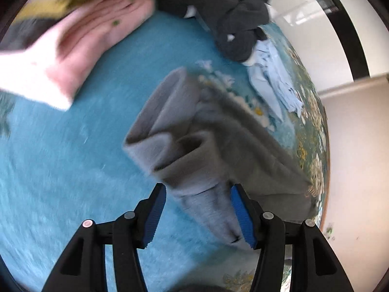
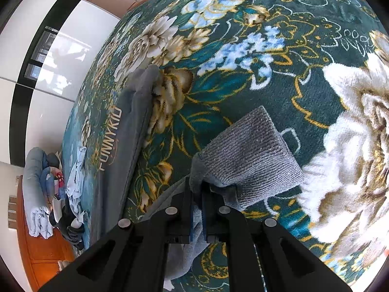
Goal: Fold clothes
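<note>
1. Looking through my left wrist camera, I see the left gripper with its blue-padded fingers spread wide apart, released and closed on nothing.
2. Between those fingers and beyond them lies the grey sweatshirt, bunched into loose folds on the carpet; one grey part runs down between the pads, but I cannot tell whether it touches them.
3. That view is blurred, so fine detail of the cloth is lost to me.
4. Far left of the grey sweatshirt sits a folded pink garment, well apart from it.
5. At the far side lies a dark grey garment in a heap, with a light blue garment just beside it on the right.
6. Through my right wrist camera, the right gripper is clenched on a ribbed cuff of the same sweatshirt, the fabric pinched between the two closed fingers.
7. That cuff sticks out to the far right of the fingers, above the floral part of the carpet.
8. To the left, the sweatshirt body stretches away across the carpet, and I can read the lettering "FUNNYKID" on it.
9. At the far left edge, a pile of bedding rests on a wooden surface.
</note>
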Demonstrator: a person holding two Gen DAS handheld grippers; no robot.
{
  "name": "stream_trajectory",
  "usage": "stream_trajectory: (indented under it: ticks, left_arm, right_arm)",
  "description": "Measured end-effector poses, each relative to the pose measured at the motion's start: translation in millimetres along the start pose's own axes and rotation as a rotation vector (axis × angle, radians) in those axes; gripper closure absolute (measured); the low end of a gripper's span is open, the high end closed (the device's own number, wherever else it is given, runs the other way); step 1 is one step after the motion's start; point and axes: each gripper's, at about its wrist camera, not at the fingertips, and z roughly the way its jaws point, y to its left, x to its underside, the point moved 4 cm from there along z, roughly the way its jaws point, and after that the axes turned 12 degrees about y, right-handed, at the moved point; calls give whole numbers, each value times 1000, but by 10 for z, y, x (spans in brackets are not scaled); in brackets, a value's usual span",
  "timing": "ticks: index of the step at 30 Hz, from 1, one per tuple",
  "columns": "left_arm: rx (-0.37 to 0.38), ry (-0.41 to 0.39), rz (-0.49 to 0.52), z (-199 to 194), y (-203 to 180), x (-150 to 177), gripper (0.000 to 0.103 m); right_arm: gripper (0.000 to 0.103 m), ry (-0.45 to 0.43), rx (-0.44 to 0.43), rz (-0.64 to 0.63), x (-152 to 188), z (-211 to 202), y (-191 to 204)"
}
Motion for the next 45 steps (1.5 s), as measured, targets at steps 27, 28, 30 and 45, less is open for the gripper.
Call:
stream_trajectory:
  ticks: [27,28,30,45]
  left_arm:
    - [126,-51,-240,-842,773,788,94]
    - [142,-41,-271,-796,847,829,94]
    - [166,-41,-298,-799,890,873,94]
    - [363,-53,-380,-996,258,68,94]
  right_arm:
    - [99,-173,-163,-64,309,-1012,-13]
    - [99,-146,-147,-16,343,-927,-161]
    - [99,-129,-163,31,388,-877,-311]
    - [99,-143,-230,-34,-286,-944,709]
